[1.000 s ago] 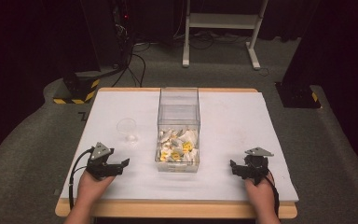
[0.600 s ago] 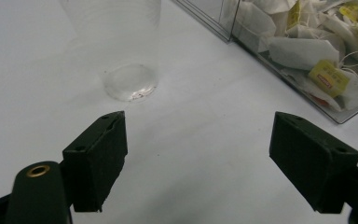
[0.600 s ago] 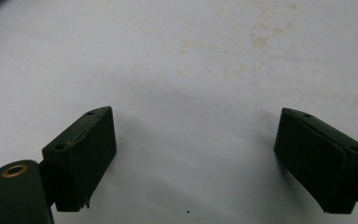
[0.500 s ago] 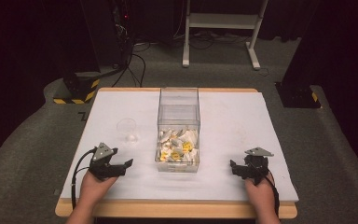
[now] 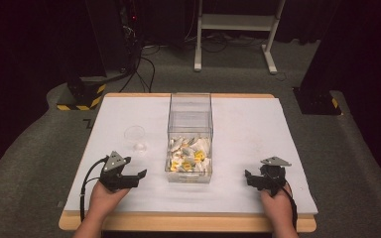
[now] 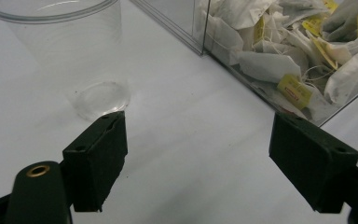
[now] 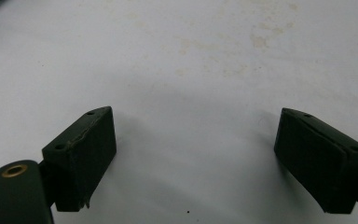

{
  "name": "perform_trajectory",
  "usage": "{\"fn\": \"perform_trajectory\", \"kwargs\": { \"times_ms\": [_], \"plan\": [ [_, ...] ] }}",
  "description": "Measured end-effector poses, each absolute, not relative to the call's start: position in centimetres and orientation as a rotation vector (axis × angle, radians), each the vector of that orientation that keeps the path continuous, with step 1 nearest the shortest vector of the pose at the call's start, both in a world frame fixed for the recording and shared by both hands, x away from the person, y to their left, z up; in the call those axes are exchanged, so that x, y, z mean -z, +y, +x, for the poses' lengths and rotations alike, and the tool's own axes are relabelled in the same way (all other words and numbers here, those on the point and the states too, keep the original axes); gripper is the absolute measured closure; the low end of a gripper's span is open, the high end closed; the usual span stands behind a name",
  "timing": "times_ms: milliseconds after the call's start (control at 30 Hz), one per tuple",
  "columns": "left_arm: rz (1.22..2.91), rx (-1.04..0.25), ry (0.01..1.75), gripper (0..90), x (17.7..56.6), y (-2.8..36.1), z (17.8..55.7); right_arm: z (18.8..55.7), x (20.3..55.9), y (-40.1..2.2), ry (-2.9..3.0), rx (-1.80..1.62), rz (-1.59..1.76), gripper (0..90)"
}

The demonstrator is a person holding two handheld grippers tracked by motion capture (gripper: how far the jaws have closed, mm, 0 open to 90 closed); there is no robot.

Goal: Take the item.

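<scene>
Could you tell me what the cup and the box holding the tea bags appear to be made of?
The cup looks like thin clear plastic: see-through, with fine ribbing and a rolled rim. The box seems rigid clear acrylic, possibly glass: flat transparent walls with sharp straight edges, and the tea bags show through them.

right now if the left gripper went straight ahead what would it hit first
Probably the clear plastic cup, just ahead of its left finger; the tea bag box lies off to the right. Depth is hard to judge.
</scene>
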State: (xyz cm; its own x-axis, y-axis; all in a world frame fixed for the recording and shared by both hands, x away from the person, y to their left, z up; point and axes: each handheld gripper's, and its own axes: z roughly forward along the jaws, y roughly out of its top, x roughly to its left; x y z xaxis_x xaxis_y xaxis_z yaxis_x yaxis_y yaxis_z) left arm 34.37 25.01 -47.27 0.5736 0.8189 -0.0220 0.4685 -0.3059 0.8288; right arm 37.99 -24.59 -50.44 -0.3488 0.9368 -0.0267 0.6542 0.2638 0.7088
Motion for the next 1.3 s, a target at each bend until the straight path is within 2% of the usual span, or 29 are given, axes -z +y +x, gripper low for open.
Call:
{"fn": "perform_trajectory", "kwargs": {
  "times_ms": [733,1300],
  "plan": [
    [1.912,-0.498,0.979,20.0,45.4,23.7,35.0,38.0,50.4,-24.6,2.093,-0.848,1.438,12.8],
    [1.856,-0.424,0.926,19.8,43.3,22.2,35.7,38.0,50.4,-24.6,2.095,-0.848,1.438,12.8]
  ]
}}
